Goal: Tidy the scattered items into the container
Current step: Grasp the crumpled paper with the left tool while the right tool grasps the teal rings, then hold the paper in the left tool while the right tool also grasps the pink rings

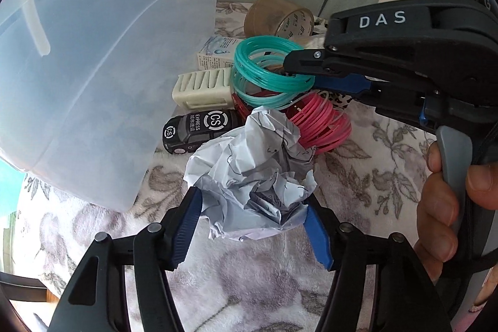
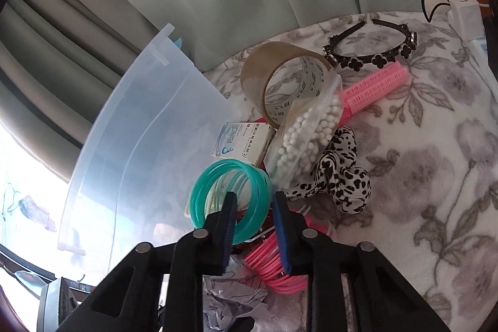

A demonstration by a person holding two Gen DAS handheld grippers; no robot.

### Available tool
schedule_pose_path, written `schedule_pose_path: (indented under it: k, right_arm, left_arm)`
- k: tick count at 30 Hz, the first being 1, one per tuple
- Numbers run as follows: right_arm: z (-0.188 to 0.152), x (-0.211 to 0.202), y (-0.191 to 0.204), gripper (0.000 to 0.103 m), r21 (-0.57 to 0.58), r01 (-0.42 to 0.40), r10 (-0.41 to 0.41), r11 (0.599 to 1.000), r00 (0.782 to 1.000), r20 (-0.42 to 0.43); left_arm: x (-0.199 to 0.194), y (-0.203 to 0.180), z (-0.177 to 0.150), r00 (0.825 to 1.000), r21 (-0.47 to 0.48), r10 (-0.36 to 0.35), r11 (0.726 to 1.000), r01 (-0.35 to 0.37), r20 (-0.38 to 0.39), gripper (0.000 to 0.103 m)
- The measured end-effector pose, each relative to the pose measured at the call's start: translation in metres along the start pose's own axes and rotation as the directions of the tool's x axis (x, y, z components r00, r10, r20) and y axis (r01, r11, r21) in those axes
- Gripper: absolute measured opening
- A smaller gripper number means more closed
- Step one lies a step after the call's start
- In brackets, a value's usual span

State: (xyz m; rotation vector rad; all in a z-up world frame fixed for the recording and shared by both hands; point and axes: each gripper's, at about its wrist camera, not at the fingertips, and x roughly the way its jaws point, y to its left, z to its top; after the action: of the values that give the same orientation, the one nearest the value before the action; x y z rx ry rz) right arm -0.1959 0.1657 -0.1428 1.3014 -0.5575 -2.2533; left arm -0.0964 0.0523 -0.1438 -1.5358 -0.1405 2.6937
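From the left wrist camera, the left tool (image 1: 253, 218) pointed steeply down at a crumpled paper ball (image 1: 252, 173), its blue pads (image 1: 317, 235) pressed against the paper's lower edges on both sides, so it was clamped on the paper. The ball had no clear long axis; it sat on the floral blanket (image 1: 373, 176) at about six o'clock from the rest of the pile. The translucent container (image 1: 93, 67) leaned at nine to ten o'clock, its open mouth turned toward the camera. Between it and the paper lay a black toy car (image 1: 199, 126), its long axis running from eight to two o'clock, and a cream ribbed block (image 1: 202, 86) behind it. A teal coil (image 1: 267, 67) stood on edge at twelve o'clock, with a pink coil (image 1: 320, 120) at one o'clock and a tape roll (image 1: 277, 17) beyond. The right tool (image 1: 298, 67) reached in from three o'clock, its tips closed on the teal coil, a hand (image 1: 442, 207) wrapped around its grey trigger.

From the right wrist camera, the right tool (image 2: 253, 207) angled downward, and its left finger passed through the teal coil (image 2: 230, 195), gripping the near side of the ring. The coil's opening faced the camera. The container (image 2: 140, 161) filled nine o'clock. Crowding twelve to one o'clock were a small medicine box (image 2: 242, 142), a bag of white beads (image 2: 305, 139), the tape roll (image 2: 280, 77), a spotted scrunchie (image 2: 342, 173), a pink roller (image 2: 373, 86) and a black headband (image 2: 373, 58). The pink coil (image 2: 274, 266) lay under the tool at five o'clock.
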Motion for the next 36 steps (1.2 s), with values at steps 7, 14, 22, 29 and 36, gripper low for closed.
schedule_pose_path:
  k: [7, 14, 22, 29, 36]
  right_arm:
    - [-0.009, -0.042, 0.002, 0.009, 0.045, -0.067, 0.063, 0.997, 0.993, 0.101]
    - [-0.027, -0.098, 0.006, 0.009, 0.093, -0.107, 0.083, 0.99, 0.968, 0.237]
    - [-0.038, -0.152, 0.018, 0.002, 0.085, -0.152, 0.112, 0.985, 0.925, 0.363]
    - [-0.046, -0.17, 0.023, 0.002, 0.07, -0.123, 0.089, 0.99, 0.925, 0.37]
    - [-0.059, -0.12, 0.0, 0.006, 0.151, -0.086, 0.047, 0.985, 0.969, 0.242]
  left_arm:
    - [-0.012, 0.009, 0.002, 1.0, -0.028, -0.025, 0.999, 0.026, 0.015, 0.045]
    - [-0.033, 0.011, 0.001, 0.998, -0.025, -0.035, 0.999, 0.036, 0.047, 0.044]
    - [-0.068, 0.005, 0.0, 0.989, -0.006, -0.057, 0.998, 0.058, 0.137, 0.044]
    - [-0.105, 0.014, -0.005, 0.982, -0.014, -0.07, 0.997, 0.074, 0.176, 0.044]
    - [-0.095, 0.011, -0.008, 0.98, -0.027, -0.07, 0.997, 0.077, 0.184, 0.044]
